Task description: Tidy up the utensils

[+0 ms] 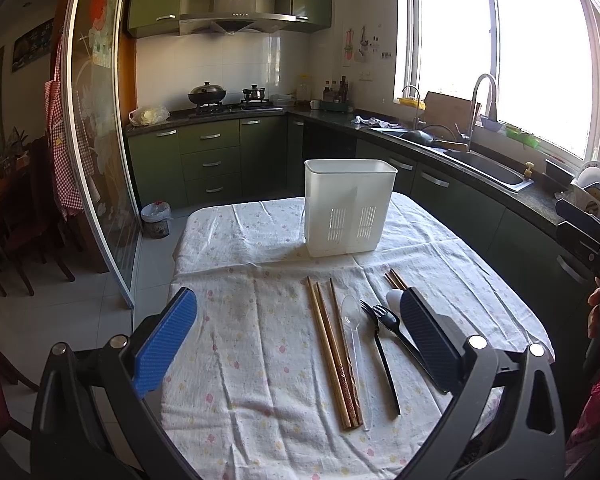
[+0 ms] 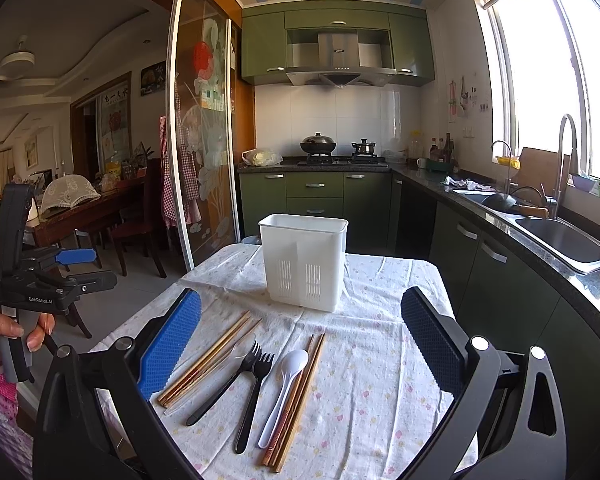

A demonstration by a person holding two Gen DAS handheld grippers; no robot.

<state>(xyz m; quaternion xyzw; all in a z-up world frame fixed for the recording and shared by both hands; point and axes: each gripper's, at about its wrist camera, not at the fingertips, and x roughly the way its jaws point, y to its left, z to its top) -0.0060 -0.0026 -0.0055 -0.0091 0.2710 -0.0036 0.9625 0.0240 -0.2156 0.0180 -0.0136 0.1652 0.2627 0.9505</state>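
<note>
Tabletop point(image 2: 380, 380) under a flowered cloth carries everything the task needs, and nothing has gone into the holder yet as far as the views show, though its inside is hidden. At 12 o'clock in both views stands the white utensil caddy point(image 2: 303, 262), upright, tall and narrow, with slotted vents low on its front. Nearer the cameras the utensils lie flat and close together: a bundle of wooden chopsticks point(image 1: 332, 354), a second chopstick pair point(image 2: 296, 400) with the white spoon point(image 2: 286, 384) resting on it, two black forks point(image 2: 256, 380) whose tines touch, and a clear plastic spoon point(image 1: 354, 344) just beside the bundle. The left hand-held gripper point(image 1: 300, 342) hovers above the row with its jaws spread wide, gripping nothing; the right hand-held gripper point(image 2: 300, 346) is likewise released and empty over the same row. The main risk, I judge, is the crowding: closing on one piece could pinch a neighbour too, or roll a chopstick off toward the 6 o'clock edge. The clear spoon is hard to see against the cloth and lies pressed to the chopsticks, so a grasp could miss it. The cloth is wrinkled and loose, so a low fingertip may snag and drag it. The light caddy could tip if a long piece strikes its rim.
</note>
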